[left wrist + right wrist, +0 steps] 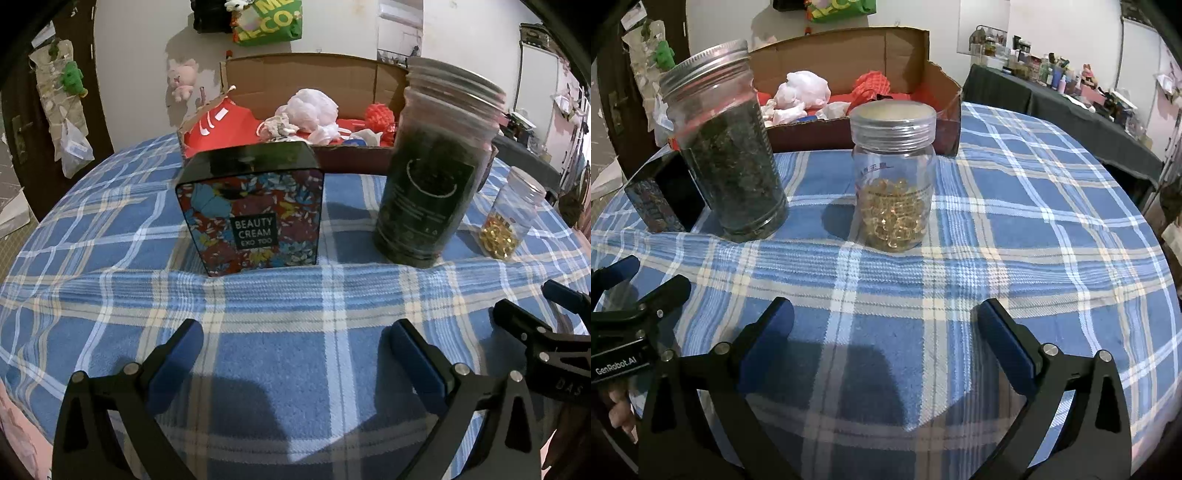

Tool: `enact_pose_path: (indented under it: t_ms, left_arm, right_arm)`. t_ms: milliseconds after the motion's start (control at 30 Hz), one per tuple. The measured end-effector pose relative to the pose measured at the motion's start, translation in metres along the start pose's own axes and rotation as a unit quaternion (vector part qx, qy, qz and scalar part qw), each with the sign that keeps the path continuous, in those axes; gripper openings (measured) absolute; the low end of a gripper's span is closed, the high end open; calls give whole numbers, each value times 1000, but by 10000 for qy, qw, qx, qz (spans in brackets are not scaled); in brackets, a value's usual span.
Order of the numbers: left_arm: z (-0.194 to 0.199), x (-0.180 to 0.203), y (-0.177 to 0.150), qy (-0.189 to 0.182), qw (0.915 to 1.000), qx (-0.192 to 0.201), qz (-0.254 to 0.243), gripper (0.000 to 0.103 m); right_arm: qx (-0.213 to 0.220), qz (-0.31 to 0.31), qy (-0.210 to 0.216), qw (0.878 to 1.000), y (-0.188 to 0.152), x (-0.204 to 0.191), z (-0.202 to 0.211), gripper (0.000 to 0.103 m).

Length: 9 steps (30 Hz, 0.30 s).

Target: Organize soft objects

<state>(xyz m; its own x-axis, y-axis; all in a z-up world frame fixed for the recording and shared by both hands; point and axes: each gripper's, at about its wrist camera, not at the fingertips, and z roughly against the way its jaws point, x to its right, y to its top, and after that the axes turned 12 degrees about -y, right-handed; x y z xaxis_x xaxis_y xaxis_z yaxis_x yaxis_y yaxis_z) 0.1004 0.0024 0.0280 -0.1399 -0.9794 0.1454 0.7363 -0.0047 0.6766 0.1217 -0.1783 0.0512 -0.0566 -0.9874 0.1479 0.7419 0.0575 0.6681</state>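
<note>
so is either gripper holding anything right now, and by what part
Nothing is held. The left gripper and right gripper are both open over the plaid tablecloth, with only cloth between their fingers, short of the jars and the box.

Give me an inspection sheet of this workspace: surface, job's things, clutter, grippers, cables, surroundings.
Surface: round table under a blue plaid cloth.
Job's things: white plastic bag, red cloth and red knitted item lie inside the open cardboard box at the table's far side.
Clutter: floral Beauty Cream box, tall jar of dark leaves with metal lid, and clear jar of golden capsules, all upright, in front of the cardboard box.
Grippers: left gripper and right gripper both open, empty, low over the cloth.
Cables: nothing seen.
Surroundings: pink plush and green bag on the wall; a dark side table with bottles.
</note>
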Motion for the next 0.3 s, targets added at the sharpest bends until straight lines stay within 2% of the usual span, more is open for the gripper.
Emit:
enact_pose_path:
  t_ms: [300]
  left_arm:
    - [-3,-1,2,-2,10000,11,27,103]
  right_arm:
    - [-1,0,-2,10000,0,-1,0,102]
